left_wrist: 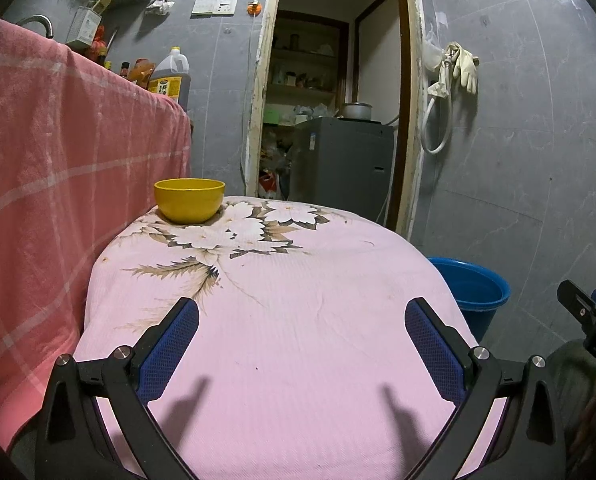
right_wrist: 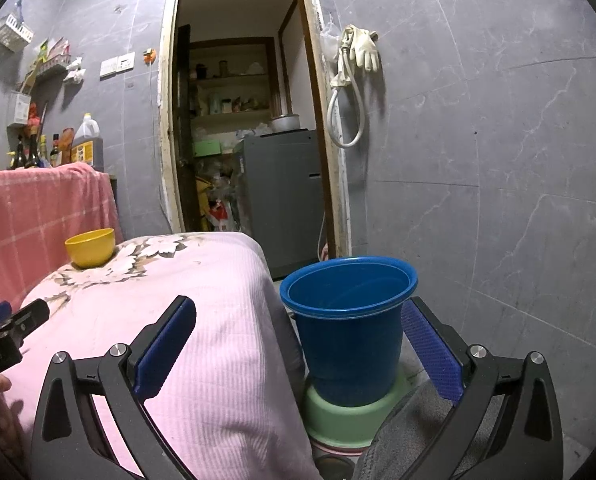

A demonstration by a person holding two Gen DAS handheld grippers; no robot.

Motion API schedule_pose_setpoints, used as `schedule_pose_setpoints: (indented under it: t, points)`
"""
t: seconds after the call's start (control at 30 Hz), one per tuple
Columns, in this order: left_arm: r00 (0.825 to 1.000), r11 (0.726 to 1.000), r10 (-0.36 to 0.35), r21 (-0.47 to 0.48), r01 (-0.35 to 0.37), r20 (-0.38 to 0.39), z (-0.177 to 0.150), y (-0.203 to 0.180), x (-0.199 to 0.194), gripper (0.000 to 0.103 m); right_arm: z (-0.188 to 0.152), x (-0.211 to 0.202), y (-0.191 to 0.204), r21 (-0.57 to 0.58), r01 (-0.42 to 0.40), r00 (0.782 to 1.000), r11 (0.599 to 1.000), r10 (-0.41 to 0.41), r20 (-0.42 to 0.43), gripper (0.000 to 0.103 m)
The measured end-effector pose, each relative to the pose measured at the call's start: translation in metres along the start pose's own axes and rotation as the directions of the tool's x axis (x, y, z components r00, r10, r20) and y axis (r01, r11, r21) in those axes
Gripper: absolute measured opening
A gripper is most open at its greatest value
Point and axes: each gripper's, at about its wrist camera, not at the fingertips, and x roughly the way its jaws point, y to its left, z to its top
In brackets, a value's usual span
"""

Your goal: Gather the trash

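A yellow bowl (left_wrist: 189,200) (right_wrist: 90,247) stands at the far left corner of a table under a pink flowered cloth (left_wrist: 282,320) (right_wrist: 186,320). A blue bucket (right_wrist: 347,332) (left_wrist: 473,292) stands on a green stool (right_wrist: 349,420) to the right of the table. My left gripper (left_wrist: 301,320) hovers open over the near half of the cloth, nothing between its fingers. My right gripper (right_wrist: 298,320) is open too, straddling the table's right edge and the bucket's near side. Each gripper's tip shows at the other view's edge. I see no loose trash on the cloth.
A counter draped in a red checked towel (left_wrist: 58,184) borders the table's left side, with bottles and an oil jug (left_wrist: 172,76) on it. Behind is an open doorway (left_wrist: 333,92) to a storeroom with a grey appliance (left_wrist: 341,160). Gloves and a hose (right_wrist: 353,80) hang on the grey tiled wall.
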Motion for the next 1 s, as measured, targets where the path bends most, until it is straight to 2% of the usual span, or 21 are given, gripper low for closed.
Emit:
schedule_pose_setpoints:
  t: [1.0]
  points:
    - [1.0, 1.0, -0.001, 0.003, 0.001, 0.002, -0.0011, 0.0077, 0.0004, 0.101, -0.0008, 0.0001, 0.0024, -0.002, 0.0, 1.0, 1.0, 0.0, 0.0, 0.103]
